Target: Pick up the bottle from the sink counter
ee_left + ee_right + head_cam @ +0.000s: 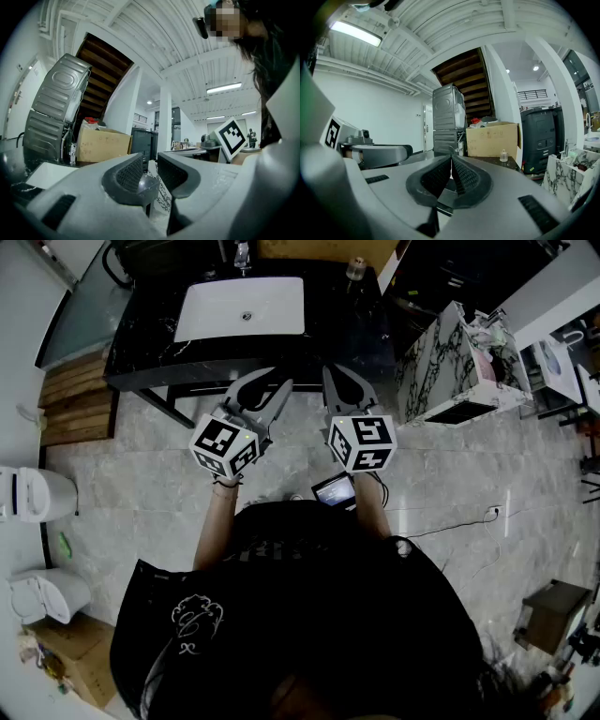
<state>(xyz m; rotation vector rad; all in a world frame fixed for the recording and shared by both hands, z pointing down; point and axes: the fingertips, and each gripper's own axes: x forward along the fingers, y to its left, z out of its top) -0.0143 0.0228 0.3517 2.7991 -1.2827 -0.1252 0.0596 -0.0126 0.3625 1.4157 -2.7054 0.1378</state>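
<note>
Bottle (355, 268) stands on the table (150, 334) at 2 o'clock of the basin (216, 315), well apart from both grippers; right gripper (339, 381) fingers (438, 177) clenched empty; left gripper (261, 392) fingers (127, 174) released, empty; judged reach stage; a grasp requires parted fingers advanced toward 12 o'clock.

No words or numbers can be read anywhere. The far cardboard box (492, 139) bears print too faint to make out. The left marker cube (225, 446) and right marker cube (363, 442) carry only black-and-white square patterns.

Black marbled counter (150, 348), seemingly clear bottle (355, 268)
</note>
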